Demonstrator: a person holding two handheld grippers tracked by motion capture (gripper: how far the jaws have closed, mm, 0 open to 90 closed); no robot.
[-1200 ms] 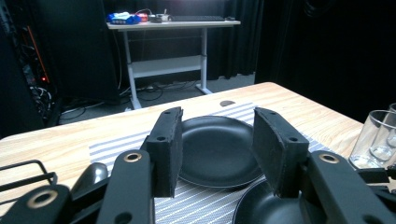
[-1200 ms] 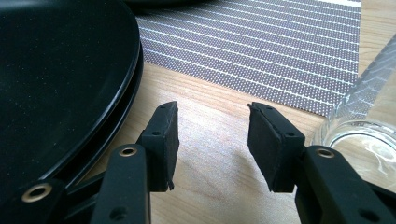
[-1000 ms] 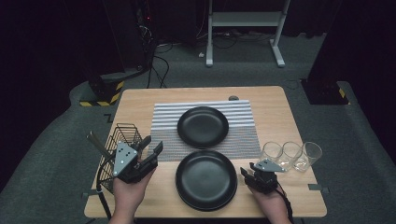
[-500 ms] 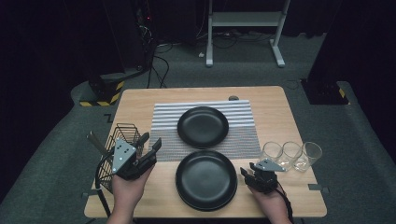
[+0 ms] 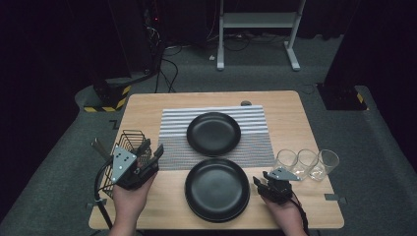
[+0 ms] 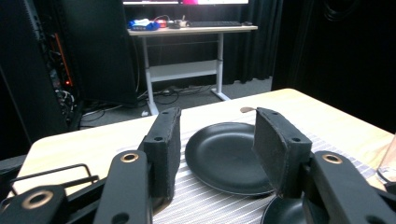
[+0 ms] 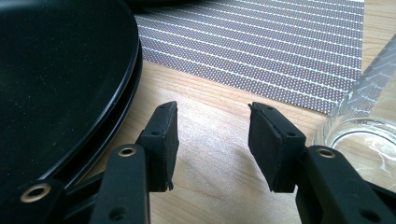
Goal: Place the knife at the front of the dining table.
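Little differs from a second ago: the left claw [image 5: 153, 153] has drifted slightly up beside the wire basket [image 5: 130, 142], jaws spread and empty. The right claw [image 5: 259, 184] stays low on the worktop [image 5: 147, 105], spread and empty, between the stacked black plates [image 5: 217, 189] and the nearest glass [image 5: 286, 160], touching neither.

Plates: three, one [image 5: 213, 133] on the mat [image 5: 255, 150], two stacked [image 5: 217, 189] on the desk [image 5: 295, 123]. Glasses [image 5: 307, 162]: three in a row. Wire basket [image 5: 129, 142]: one. Mat: one.
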